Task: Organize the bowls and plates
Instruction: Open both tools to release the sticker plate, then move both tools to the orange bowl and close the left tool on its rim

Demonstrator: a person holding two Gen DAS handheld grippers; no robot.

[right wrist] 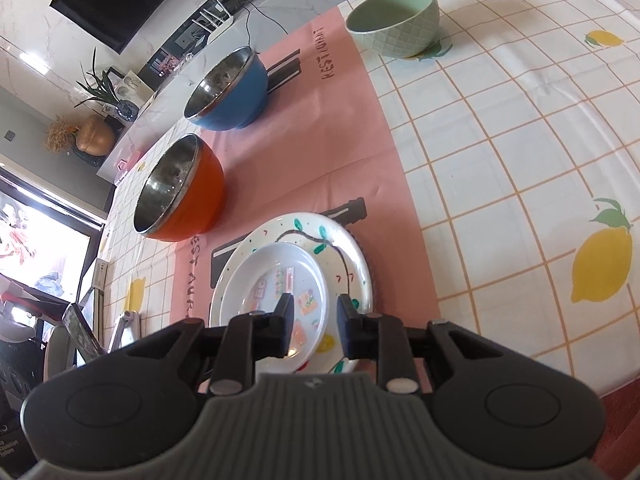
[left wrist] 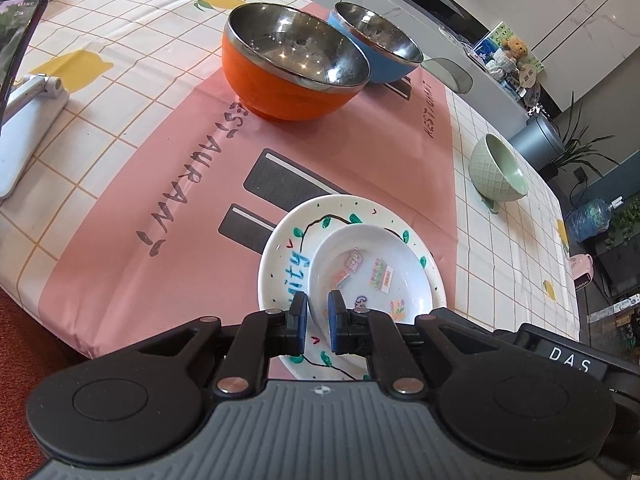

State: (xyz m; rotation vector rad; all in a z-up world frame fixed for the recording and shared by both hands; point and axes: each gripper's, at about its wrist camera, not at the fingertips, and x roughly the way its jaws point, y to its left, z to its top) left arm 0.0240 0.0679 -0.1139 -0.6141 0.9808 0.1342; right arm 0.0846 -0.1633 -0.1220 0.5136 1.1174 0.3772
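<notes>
Between the left gripper's (left wrist: 318,322) narrow jaws sat the near rim of the small white dish (left wrist: 372,276); whether the pads pressed it could not be told. That dish lay nested on the painted plate (left wrist: 280,264), directly ahead of both grippers. The right gripper (right wrist: 316,322) stood part open over the same dish, its pads clear of the rim, holding nothing. Beyond the jaws stood the orange bowl (left wrist: 292,64), the blue bowl (left wrist: 380,44) and, well apart, the green bowl (right wrist: 394,20). Lifted by one thin edge, the dish would likely tip or slip, and could drag the plate beneath toward the table edge.
</notes>
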